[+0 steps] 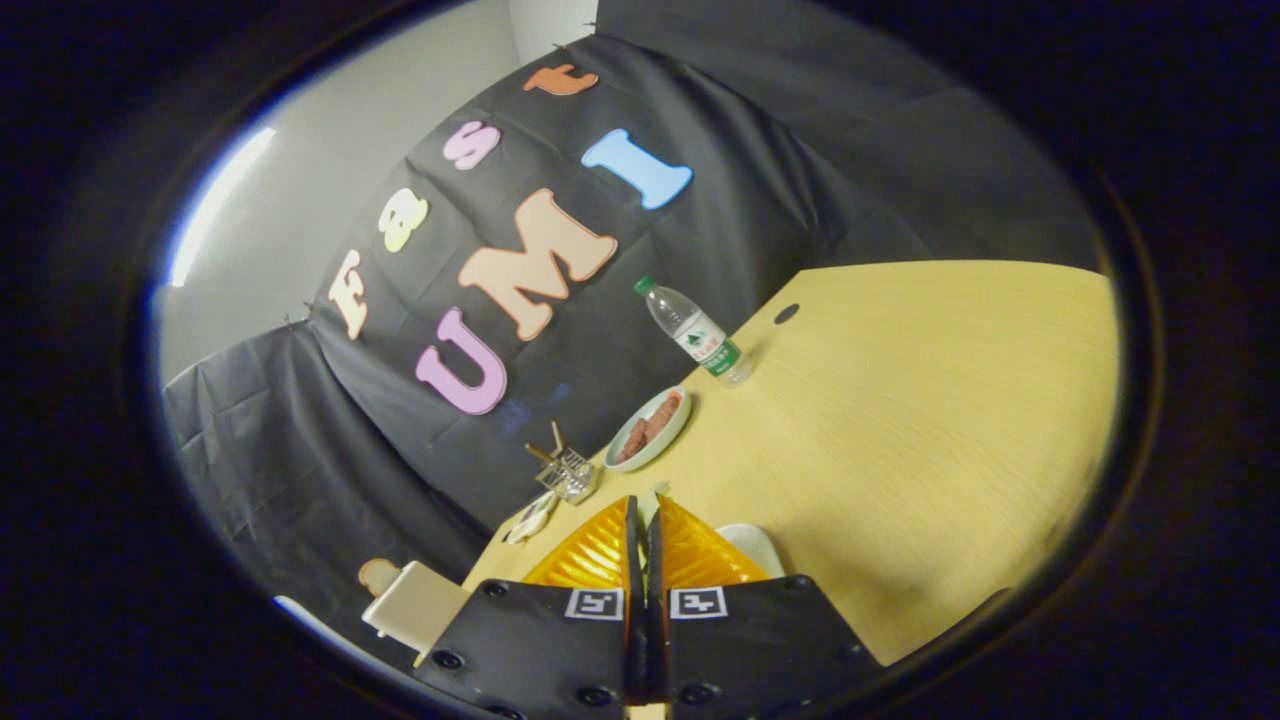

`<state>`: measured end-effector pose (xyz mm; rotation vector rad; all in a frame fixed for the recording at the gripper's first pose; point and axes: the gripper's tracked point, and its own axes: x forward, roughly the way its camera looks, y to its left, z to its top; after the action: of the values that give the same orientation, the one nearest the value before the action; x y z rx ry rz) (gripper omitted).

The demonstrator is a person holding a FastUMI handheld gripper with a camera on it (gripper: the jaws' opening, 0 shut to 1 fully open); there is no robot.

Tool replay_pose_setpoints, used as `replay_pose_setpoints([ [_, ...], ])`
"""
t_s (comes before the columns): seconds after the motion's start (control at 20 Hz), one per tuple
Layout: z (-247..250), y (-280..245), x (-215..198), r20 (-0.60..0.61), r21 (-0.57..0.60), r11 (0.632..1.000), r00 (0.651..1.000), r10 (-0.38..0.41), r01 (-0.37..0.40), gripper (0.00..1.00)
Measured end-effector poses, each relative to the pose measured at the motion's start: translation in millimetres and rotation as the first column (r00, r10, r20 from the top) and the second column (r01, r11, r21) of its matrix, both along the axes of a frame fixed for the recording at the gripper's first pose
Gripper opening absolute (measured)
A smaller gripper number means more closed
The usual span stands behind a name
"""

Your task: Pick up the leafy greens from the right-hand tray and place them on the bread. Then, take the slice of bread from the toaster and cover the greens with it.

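Gripper: our gripper (643, 512) has its two fingers pressed nearly together, with just a thin gap. We cannot tell if anything is pinched in it; a tiny pale bit shows at the tips, too small to name.

Tilt: we are rolled far over to one side, so the table (900, 420) looks slanted. We point along the table's back edge, low over the top.

Greens: we cannot pick out the greens. A white dish (752, 548) peeks out just beside the fingers, and we cannot see what lies in it.

Toaster: a cream box with a round brown slice (379, 576) poking out sits by the near corner, beside the gripper body. We think this is the toaster (415, 602) with the bread.

Other things: a plate (650, 428) with reddish-brown food, a water bottle (696, 332) and a small wire rack (567, 472) stand along the back edge, beyond the fingers.

Step now: we think we are at the greens step, or just starting.

How to do it well: we should roll level first, open the fingers wide, come down from above, then close gently on the leaves so they do not tear.
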<state>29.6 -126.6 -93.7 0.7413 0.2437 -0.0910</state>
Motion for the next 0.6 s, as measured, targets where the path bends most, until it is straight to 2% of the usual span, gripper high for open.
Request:
replay_pose_setpoints([
  [0.3, 35.1, 47.1, -3.9, 0.092, 0.027, 0.998, 0.994, 0.060, -0.063, 0.03],
  [0.6, 44.4, 109.8, 5.6, 0.124, 0.065, 0.986, 0.982, 0.144, -0.153, 0.03],
])
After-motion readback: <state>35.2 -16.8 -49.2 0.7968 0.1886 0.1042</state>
